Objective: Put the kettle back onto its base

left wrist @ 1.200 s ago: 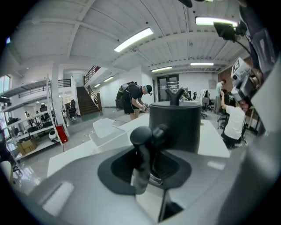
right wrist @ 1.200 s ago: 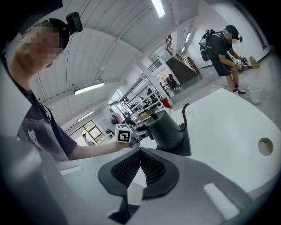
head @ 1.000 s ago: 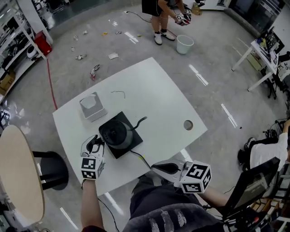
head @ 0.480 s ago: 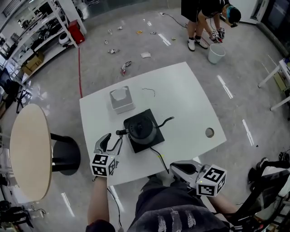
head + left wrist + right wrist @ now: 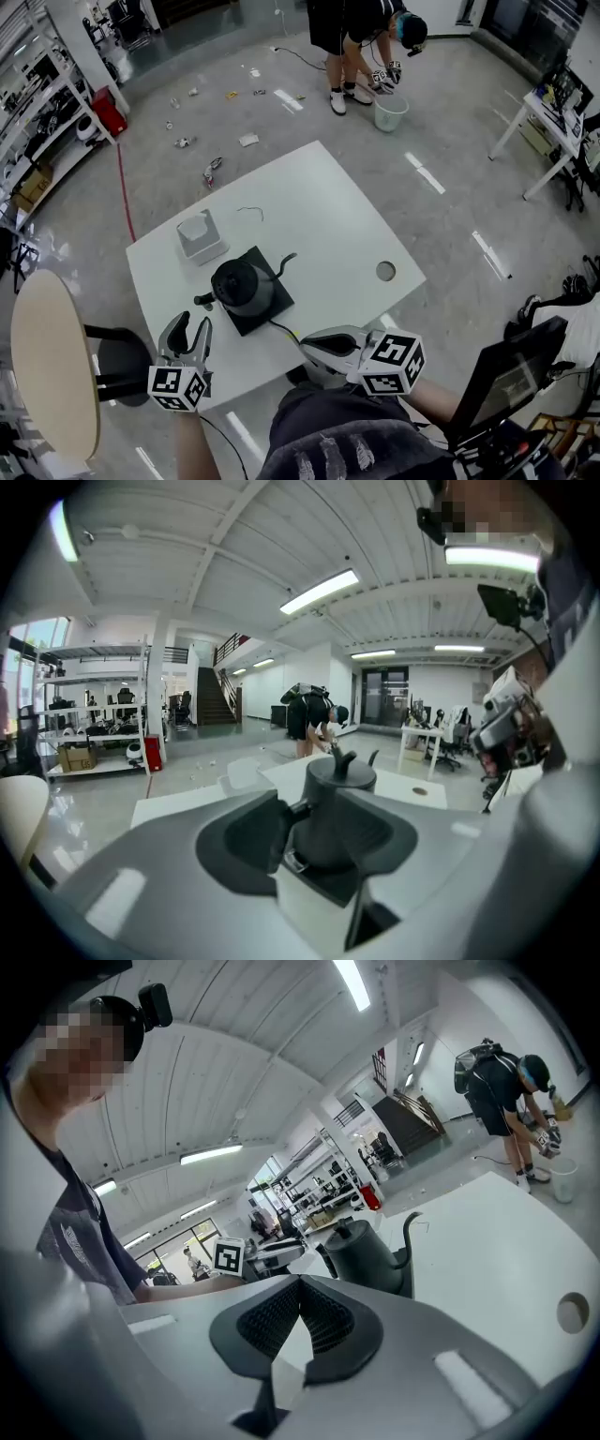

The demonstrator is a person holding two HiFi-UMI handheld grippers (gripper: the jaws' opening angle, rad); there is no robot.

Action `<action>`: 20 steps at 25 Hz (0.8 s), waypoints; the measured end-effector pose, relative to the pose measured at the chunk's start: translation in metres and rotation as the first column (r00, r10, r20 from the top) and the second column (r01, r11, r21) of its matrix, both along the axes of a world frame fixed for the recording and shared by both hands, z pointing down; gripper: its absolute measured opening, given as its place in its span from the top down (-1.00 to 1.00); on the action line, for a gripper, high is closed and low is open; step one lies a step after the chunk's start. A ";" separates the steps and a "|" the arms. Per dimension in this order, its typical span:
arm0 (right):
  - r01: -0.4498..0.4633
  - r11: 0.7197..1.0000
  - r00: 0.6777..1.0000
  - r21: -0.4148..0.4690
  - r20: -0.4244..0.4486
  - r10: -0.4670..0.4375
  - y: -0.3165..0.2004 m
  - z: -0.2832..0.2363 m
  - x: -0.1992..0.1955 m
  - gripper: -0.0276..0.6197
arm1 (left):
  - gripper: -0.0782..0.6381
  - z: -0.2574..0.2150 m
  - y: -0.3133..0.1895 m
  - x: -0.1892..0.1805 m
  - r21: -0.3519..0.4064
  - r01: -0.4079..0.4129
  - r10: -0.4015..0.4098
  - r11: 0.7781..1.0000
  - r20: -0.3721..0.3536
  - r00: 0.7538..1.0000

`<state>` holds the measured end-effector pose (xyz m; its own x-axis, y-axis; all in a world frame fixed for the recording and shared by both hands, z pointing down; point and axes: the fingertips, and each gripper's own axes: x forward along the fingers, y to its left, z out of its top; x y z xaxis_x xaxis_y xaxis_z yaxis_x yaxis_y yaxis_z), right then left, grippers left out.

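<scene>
Carrying the whole setup, the white table (image 5: 328,216) has the flat black base (image 5: 251,323) on its near-left part, within easy reach of the person; I'd guess that is why it lies there. The kettle (image 5: 240,284) sits centred and upright on that base, so to my eye the job looks done rather than pending.

The left tongs (image 5: 190,325) hang just near of the kettle's handle (image 5: 202,300), at the table's near-left edge. Their jaws stand apart, having just been opening and then easing in a touch. Nothing is pressed between them, and the kettle shows only beyond the gap. That reads to me as a let-go, with the hand clear of the handle.

The right tongs (image 5: 307,341) wait at the near edge further right, jaws together and empty, seemingly spare for this job.

The kettle itself is dark and matte, squat, tapering up to a flat lid with a small knob (image 5: 340,759). A thin gooseneck spout (image 5: 286,258) curves off to the far right, and the stubby handle juts near-left.
</scene>
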<state>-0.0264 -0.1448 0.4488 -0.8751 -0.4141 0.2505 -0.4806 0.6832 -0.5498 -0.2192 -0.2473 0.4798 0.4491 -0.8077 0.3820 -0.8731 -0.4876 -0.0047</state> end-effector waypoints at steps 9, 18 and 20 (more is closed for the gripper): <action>-0.001 0.993 0.998 0.114 0.055 -0.005 -0.010 -0.037 0.022 0.91 | 0.78 -0.057 0.024 0.066 0.082 -0.123 0.125 0.989 -0.020 0.992; 0.050 0.984 0.995 0.172 0.079 -0.065 0.009 -0.048 0.050 0.91 | 0.79 -0.082 0.052 0.105 0.144 -0.071 0.069 0.987 0.018 0.997; 0.073 0.982 0.992 0.175 0.085 -0.089 0.019 -0.050 0.057 0.91 | 0.79 -0.087 0.061 0.118 0.153 -0.064 0.063 0.986 0.011 0.998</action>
<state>0.0308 -0.1263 0.3989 -0.9234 -0.3710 0.0984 -0.3728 0.8057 -0.4603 -0.1015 -0.1858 0.3923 0.4996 -0.8267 0.2589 -0.8400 -0.5353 -0.0884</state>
